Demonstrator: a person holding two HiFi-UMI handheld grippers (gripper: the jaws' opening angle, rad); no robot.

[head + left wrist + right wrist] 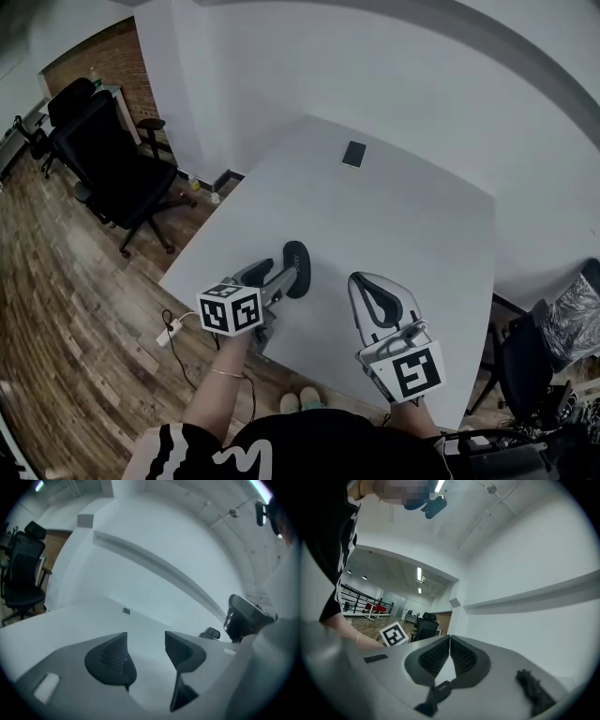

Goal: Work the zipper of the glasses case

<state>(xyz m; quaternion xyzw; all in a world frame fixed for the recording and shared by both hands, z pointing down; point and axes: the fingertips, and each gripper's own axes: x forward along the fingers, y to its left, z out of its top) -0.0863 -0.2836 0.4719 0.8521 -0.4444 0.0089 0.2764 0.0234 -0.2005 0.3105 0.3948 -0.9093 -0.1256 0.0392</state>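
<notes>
A small dark flat object [353,154], possibly the glasses case, lies near the far edge of the white table [412,216]. In the left gripper view the same object [126,611] is a speck far ahead. My left gripper [296,264] rests over the table's near left edge. Its jaws stand apart with only bare tabletop between them [146,638]. My right gripper [364,278] hovers over the near part of the table, to the right of the left one. Its fingertips meet with nothing between them [449,640]. Both grippers are well short of the dark object.
Black office chairs [103,150] stand on the wooden floor to the left. A power strip with a cable [171,330] lies below the table's near left edge. Another chair [539,352] stands to the right. White walls close the table's far side.
</notes>
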